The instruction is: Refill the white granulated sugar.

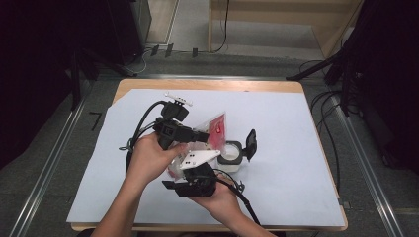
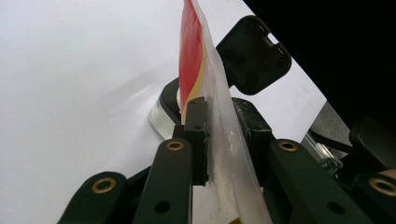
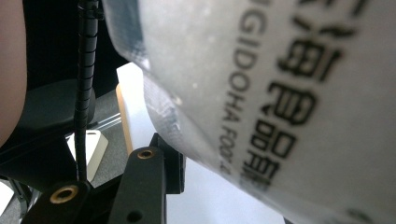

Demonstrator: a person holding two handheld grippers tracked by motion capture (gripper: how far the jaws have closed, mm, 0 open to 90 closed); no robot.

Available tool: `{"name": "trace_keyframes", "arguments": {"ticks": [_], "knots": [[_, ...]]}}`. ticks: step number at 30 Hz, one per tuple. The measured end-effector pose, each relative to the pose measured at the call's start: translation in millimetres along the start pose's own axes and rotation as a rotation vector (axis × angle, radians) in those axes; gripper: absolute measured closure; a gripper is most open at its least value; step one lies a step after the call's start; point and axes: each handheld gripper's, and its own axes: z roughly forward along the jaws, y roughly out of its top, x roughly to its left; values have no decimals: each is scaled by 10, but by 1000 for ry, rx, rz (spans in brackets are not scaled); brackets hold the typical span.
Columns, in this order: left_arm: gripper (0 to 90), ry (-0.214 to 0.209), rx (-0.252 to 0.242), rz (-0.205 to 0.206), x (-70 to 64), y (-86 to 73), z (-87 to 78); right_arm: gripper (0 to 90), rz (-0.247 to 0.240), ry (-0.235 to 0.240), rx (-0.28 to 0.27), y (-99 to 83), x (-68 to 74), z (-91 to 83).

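While the person leans in from the near edge, the high view shows both grippers bunched over the middle of the table [image 1: 296, 128]. The left gripper [image 1: 201, 136] points toward a clear plastic pouch [image 1: 217, 129] with a red panel, held up just above an open container [image 1: 231, 154] whose black lid [image 1: 251, 143] stands flipped up. The right gripper [image 1: 195, 183] sits lower, nearer the person, under the pouch's bottom end.

Over to the left gripper view: the left gripper [image 2: 219, 130] has its jaws narrowed right down onto the pouch [image 2: 224, 140], pinching the thin film edge-on. Beyond it sit the container [image 2: 161, 114] and its lid [image 2: 252, 53].

Now the right gripper view: the pouch [image 3: 261, 93] looms close, printed lettering across frosted film. One jaw of the right gripper shows beside it; whether this one is clamped or loose, I cannot tell.

My read: that pouch is light, soft and floppy, slick film that could slide out of a pinch, so the sealed edges are the place to grip. Whatever is inside would shift as it tilts. The upright lid stands close to the pouring path, and the trailing cables crowd the near side.
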Motion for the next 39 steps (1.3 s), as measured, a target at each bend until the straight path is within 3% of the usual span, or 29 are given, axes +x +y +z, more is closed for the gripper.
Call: {"name": "trace_keyframes", "arguments": {"ticks": [20,39], "knots": [[764,-11,-5,-12,13,6,14,633,37,11,-5,6,-9,-6],[761,-20,-1,-9,33,7,20,633,37,13,-2,3,-18,-13]]}}
